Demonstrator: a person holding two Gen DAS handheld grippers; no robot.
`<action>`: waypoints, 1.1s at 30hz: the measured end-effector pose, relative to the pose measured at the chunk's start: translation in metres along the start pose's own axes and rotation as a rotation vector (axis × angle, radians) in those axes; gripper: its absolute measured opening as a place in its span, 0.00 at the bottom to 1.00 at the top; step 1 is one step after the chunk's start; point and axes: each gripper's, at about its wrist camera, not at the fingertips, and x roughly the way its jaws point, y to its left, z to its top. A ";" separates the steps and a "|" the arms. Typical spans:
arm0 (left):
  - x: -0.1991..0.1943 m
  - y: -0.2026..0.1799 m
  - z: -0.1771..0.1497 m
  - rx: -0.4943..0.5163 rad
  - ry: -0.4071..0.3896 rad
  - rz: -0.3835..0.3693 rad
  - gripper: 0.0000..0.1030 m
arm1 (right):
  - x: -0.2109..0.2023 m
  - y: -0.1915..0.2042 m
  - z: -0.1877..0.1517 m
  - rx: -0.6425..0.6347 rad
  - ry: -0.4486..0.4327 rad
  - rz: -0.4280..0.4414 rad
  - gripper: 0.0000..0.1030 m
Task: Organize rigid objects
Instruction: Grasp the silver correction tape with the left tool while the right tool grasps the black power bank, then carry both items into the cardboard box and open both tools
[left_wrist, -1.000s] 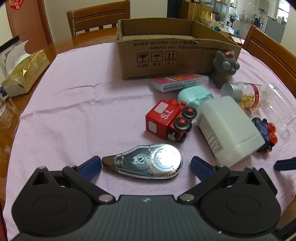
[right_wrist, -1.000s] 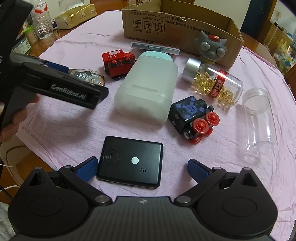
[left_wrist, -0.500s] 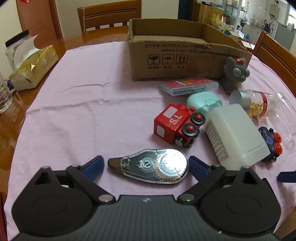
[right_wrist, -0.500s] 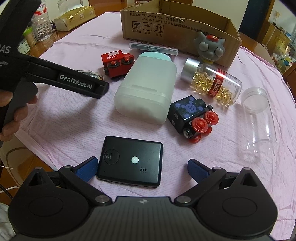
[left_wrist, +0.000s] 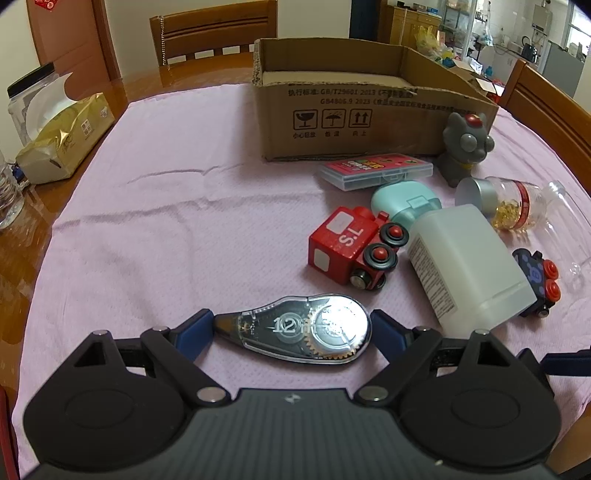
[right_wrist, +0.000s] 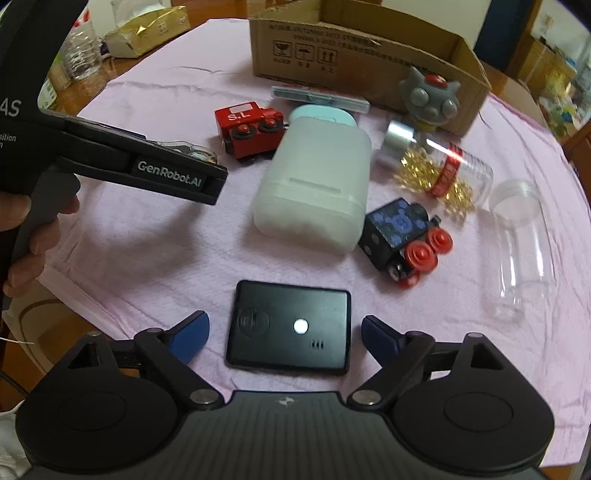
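A clear correction-tape dispenser (left_wrist: 301, 334) lies on the pink cloth between the fingers of my left gripper (left_wrist: 291, 330), whose blue pads touch both of its ends. My right gripper (right_wrist: 284, 334) is open around a flat black device (right_wrist: 290, 332), with gaps on both sides. A cardboard box (left_wrist: 354, 110) stands open at the back. Before it lie a red toy train (left_wrist: 351, 245), a white plastic bottle (left_wrist: 469, 266), a blue-black toy train (right_wrist: 404, 236), a capsule bottle (right_wrist: 439, 168), a grey cat figure (left_wrist: 463, 147) and a red flat case (left_wrist: 376, 170).
A clear empty jar (right_wrist: 524, 240) lies at the right. A gold tissue pack (left_wrist: 62, 142) and a water glass (right_wrist: 81, 51) sit at the left table edge. Wooden chairs (left_wrist: 214, 33) stand behind the table. The left gripper's body (right_wrist: 122, 158) crosses the right wrist view.
My left gripper's fingers have closed in from either side onto the ends of the correction tape. My right gripper has come slightly closer to the black device.
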 end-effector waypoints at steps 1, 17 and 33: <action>0.000 0.000 0.000 0.001 0.000 -0.001 0.87 | 0.000 -0.001 -0.001 0.008 0.005 0.003 0.87; -0.004 0.000 0.006 0.100 0.020 -0.052 0.87 | -0.006 0.000 -0.001 0.033 0.000 -0.010 0.72; -0.047 0.004 0.036 0.244 0.022 -0.143 0.87 | -0.037 -0.018 0.020 -0.014 -0.041 -0.043 0.72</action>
